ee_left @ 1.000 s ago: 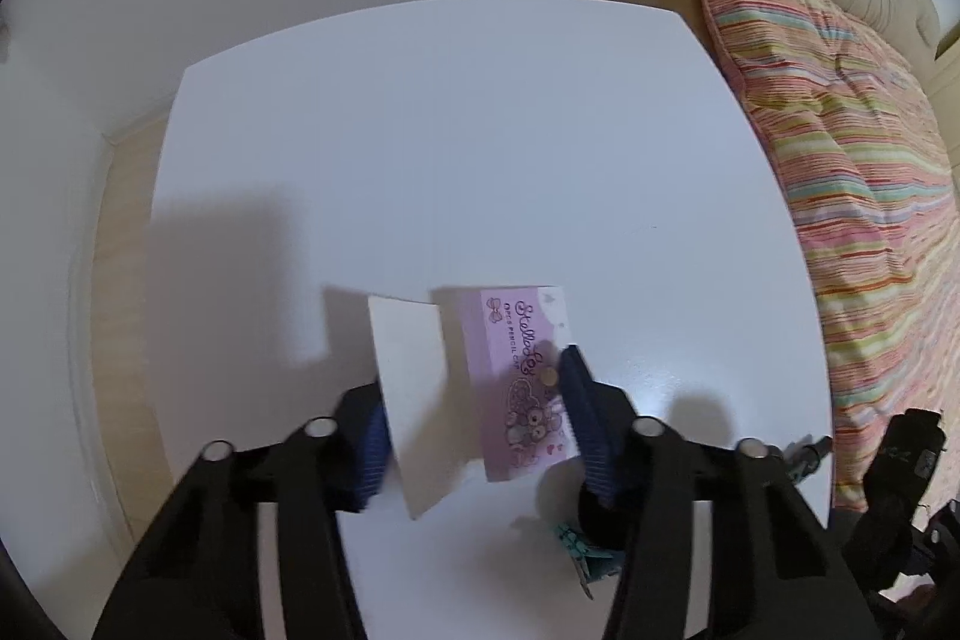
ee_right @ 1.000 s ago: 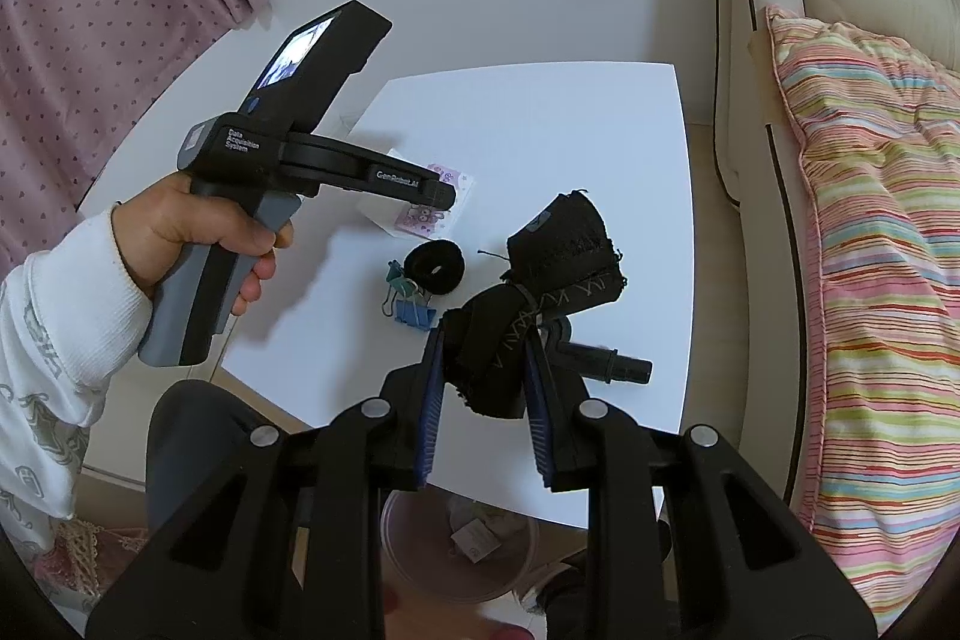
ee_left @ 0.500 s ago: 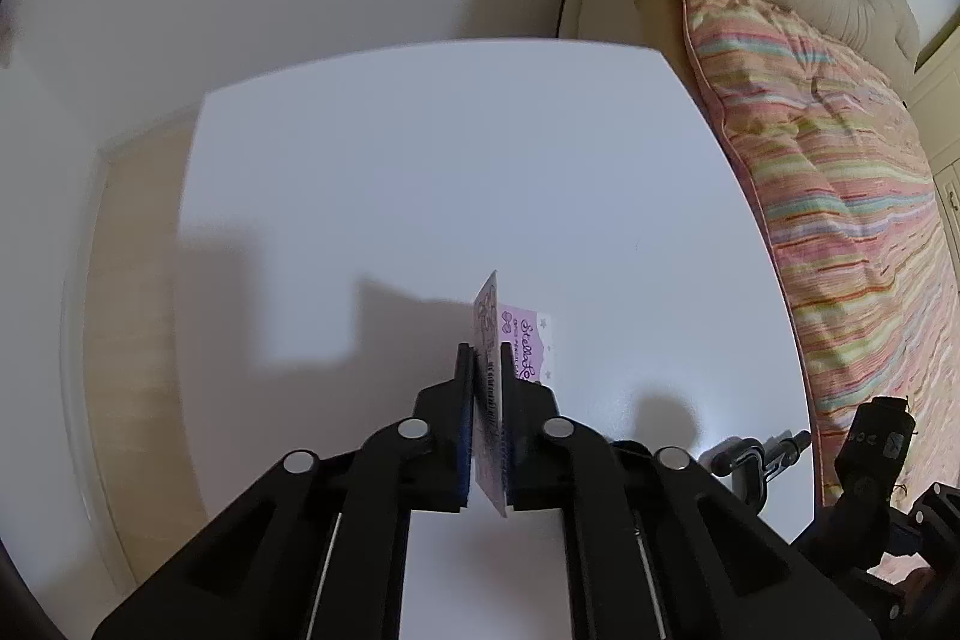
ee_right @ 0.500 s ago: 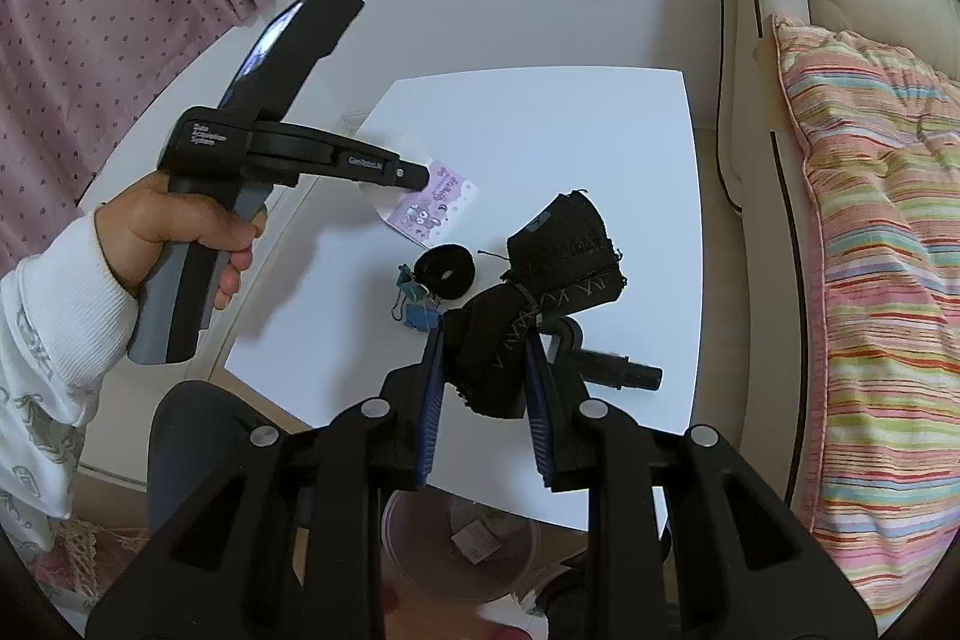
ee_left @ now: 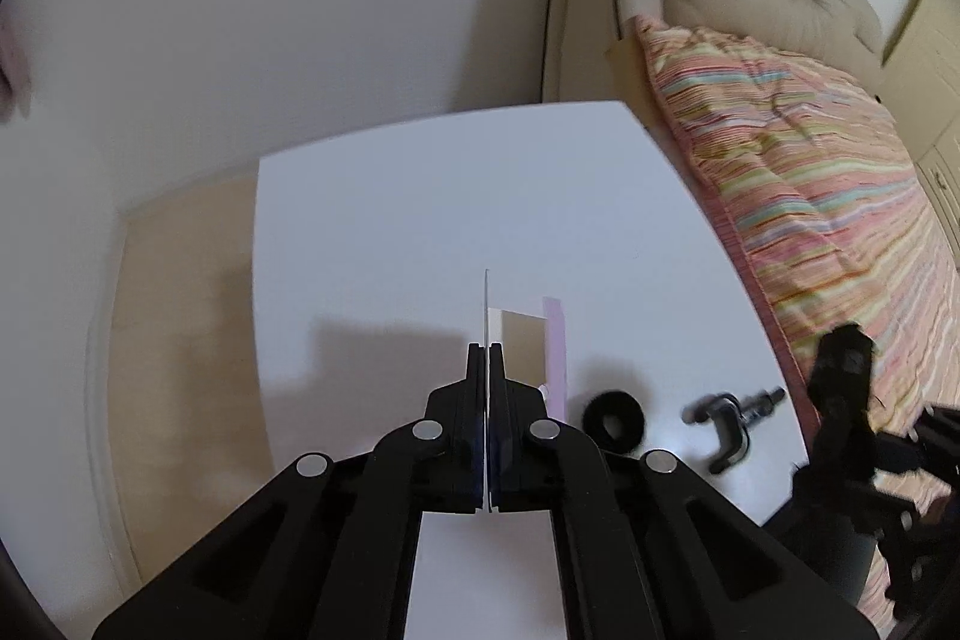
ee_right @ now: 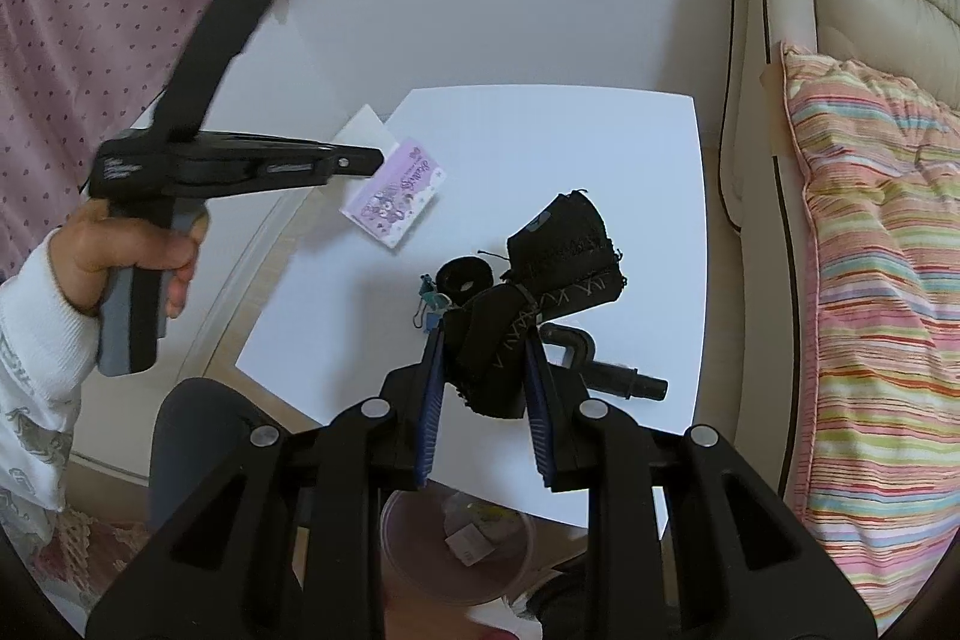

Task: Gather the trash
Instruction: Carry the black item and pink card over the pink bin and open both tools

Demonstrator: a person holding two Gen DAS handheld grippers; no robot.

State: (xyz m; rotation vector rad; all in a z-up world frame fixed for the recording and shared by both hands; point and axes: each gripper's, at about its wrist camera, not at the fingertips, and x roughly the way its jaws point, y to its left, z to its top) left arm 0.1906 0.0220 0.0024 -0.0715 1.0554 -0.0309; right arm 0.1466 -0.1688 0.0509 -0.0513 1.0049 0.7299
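Observation:
My left gripper point(ee_left: 486, 361) is shut on a folded paper card point(ee_left: 555, 352), purple and printed on one side, and holds it edge-on above the white table point(ee_left: 420, 220). The right wrist view shows the same card point(ee_right: 399, 196) hanging from the left gripper point(ee_right: 378, 157) over the table's left edge. My right gripper point(ee_right: 483, 340) is shut on a black piece of cloth point(ee_right: 558, 250) that sticks up past its fingers, above the table's near side. A clear pinkish bin point(ee_right: 516, 541) with scraps inside stands below the table's near edge, under the right gripper.
On the table lie a black ring-shaped hair tie point(ee_right: 462, 277), a blue binder clip point(ee_right: 433, 319) and a black clamp-like tool point(ee_right: 606, 376). A striped cushion point(ee_right: 870, 280) on a cream sofa borders the right. A pink curtain point(ee_right: 90, 10) hangs on the left.
The left gripper's jaws closed on the card, which lay flat on the table, and lifted it up and away from the surface. The right gripper kept still with the cloth.

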